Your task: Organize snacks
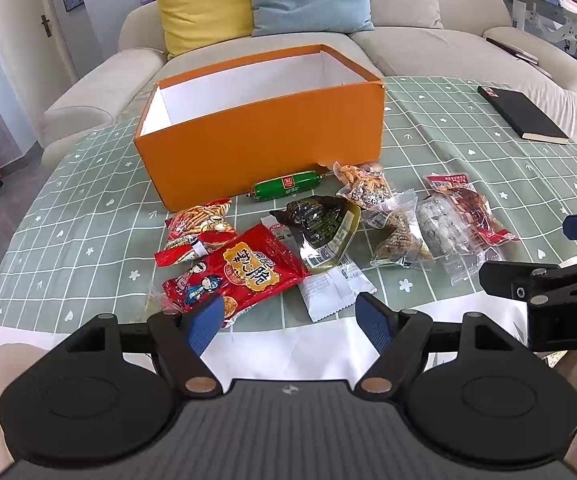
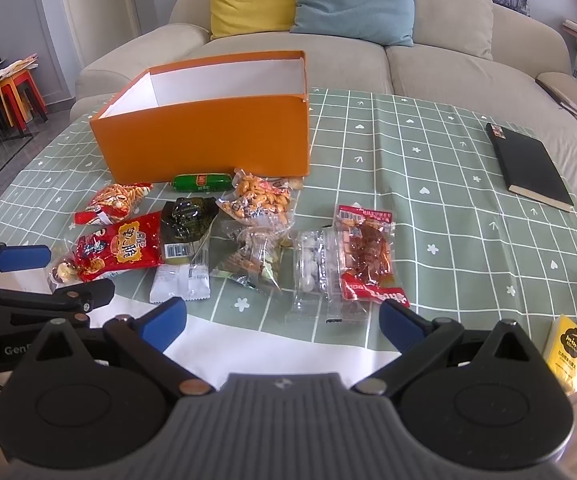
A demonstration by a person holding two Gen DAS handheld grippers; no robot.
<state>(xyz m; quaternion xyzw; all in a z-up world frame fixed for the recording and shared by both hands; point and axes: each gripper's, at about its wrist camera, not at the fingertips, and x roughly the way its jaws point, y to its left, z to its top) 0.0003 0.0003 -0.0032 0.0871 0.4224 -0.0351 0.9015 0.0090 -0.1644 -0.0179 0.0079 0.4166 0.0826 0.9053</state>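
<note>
Orange cardboard marks the goal: the open box stands on the green checked tablecloth, its white inside showing no snacks in the part that can be seen, so by my reading the sorting has not yet begun and the step in hand is choosing a first packet. Snacks lie loose in front of the box, toward the person: a green sausage just beside its near wall, a red noodle bag at about 10 o'clock of the pile, a big red crisp bag nearest the left gripper, a dark olive pouch at the centre, clear-wrapped sweets and a red jerky pack toward 3 o'clock. The left gripper hovers low at 6 o'clock of the pile, fingers spread wide and empty, one blue pad overlapping the crisp bag's near edge in this view. The right gripper sits alongside, likewise wide apart and holding nothing, aimed at the sweets and jerky. Next, I judge, a gripper must drop onto a packet's edge, pinch the crinkly film firmly, then lift over the box wall toward 12 o'clock. A black notebook lies well apart at 2 o'clock
</note>
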